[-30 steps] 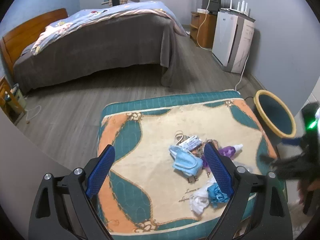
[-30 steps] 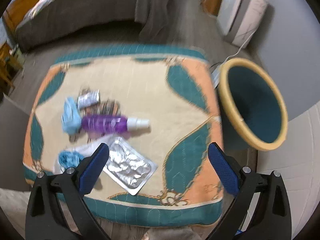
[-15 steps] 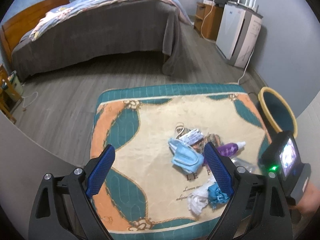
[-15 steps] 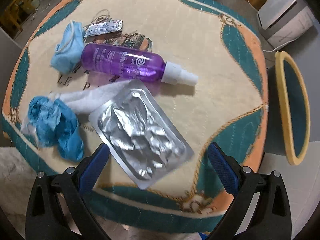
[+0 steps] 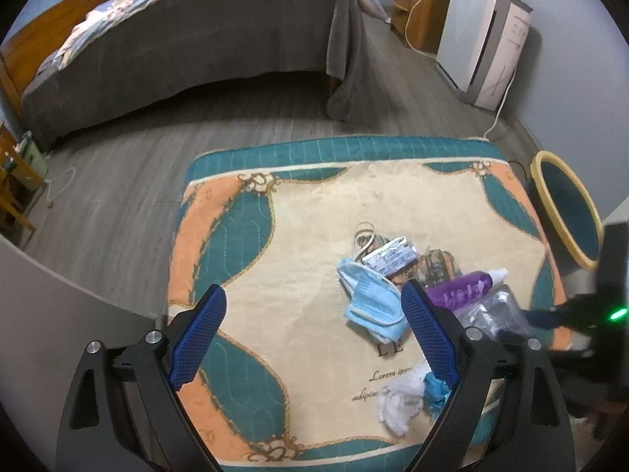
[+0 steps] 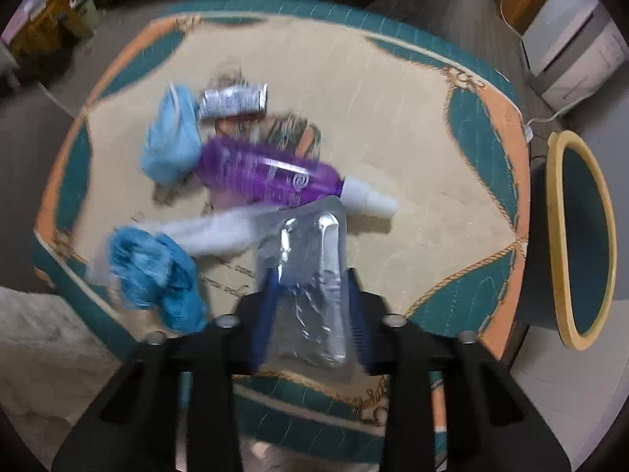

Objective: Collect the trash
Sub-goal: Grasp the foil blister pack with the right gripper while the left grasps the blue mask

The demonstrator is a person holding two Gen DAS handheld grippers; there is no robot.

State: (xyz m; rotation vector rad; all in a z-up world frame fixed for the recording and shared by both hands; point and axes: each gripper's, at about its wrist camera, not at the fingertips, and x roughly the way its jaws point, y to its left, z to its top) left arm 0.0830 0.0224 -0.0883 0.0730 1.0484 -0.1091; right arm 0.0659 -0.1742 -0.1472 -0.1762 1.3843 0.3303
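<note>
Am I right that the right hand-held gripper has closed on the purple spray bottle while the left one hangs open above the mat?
Not quite: the right hand-held gripper has closed on the silver foil pouch, not the purple spray bottle, which lies on the mat just beyond it, as the right wrist view shows. The left hand-held gripper does hang open above the mat.

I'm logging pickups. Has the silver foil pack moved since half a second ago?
Yes. The foil pack lay flat below the purple bottle; now the right tool is shut on it and its near end is raised off the mat.
</note>
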